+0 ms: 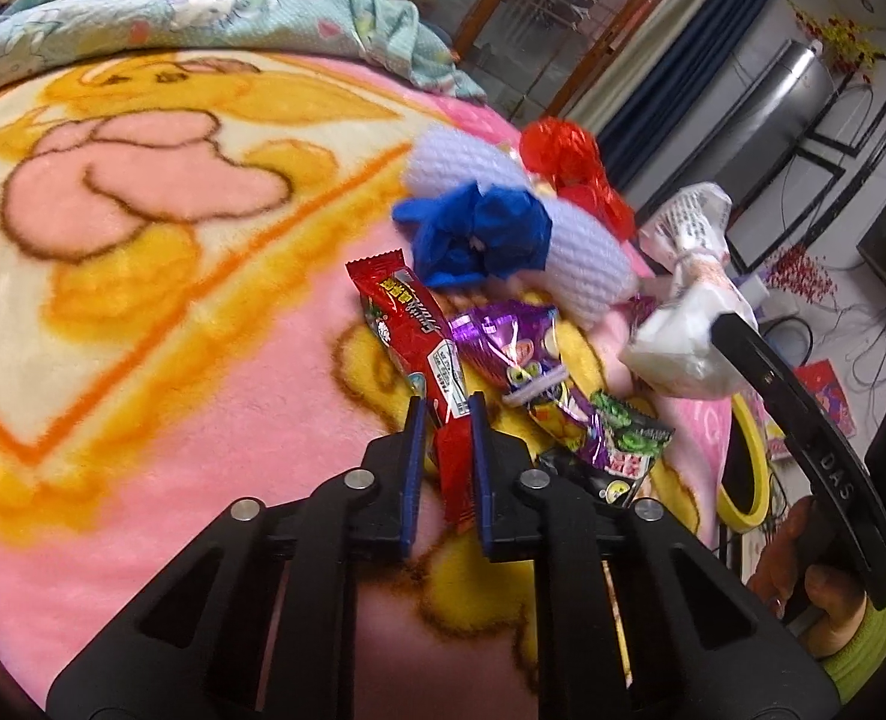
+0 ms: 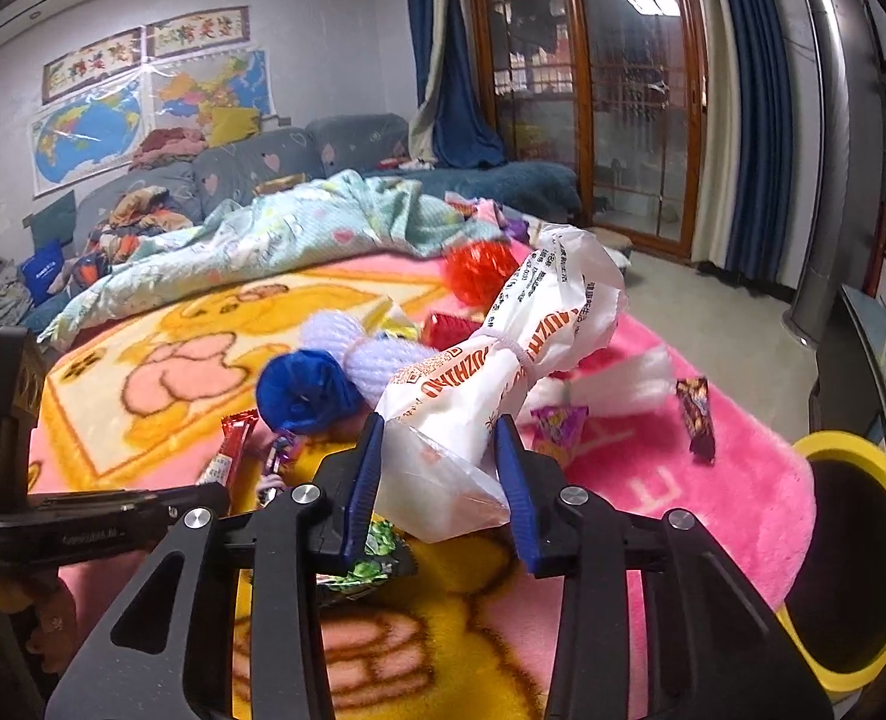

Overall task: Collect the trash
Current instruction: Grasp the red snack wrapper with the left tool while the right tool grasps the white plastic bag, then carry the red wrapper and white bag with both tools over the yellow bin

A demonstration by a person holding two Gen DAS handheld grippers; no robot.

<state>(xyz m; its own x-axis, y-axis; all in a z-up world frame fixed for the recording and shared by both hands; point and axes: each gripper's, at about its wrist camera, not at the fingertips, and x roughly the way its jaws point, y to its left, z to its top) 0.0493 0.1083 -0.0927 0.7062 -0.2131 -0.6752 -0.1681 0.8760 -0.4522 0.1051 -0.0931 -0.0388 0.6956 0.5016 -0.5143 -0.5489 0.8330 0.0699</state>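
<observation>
My left gripper is shut on a red snack wrapper that lies on the pink cartoon blanket. A purple wrapper and a green-and-black wrapper lie just right of it. My right gripper is shut on a tied white plastic bag and holds it above the blanket; the bag also shows in the left wrist view. A crumpled blue paper, a lilac knitted roll and red cellophane lie beyond.
A yellow-rimmed bin stands off the blanket's right edge. A purple wrapper and a dark wrapper lie on the pink area. A mint quilt is heaped at the back; sofa and glass doors are behind.
</observation>
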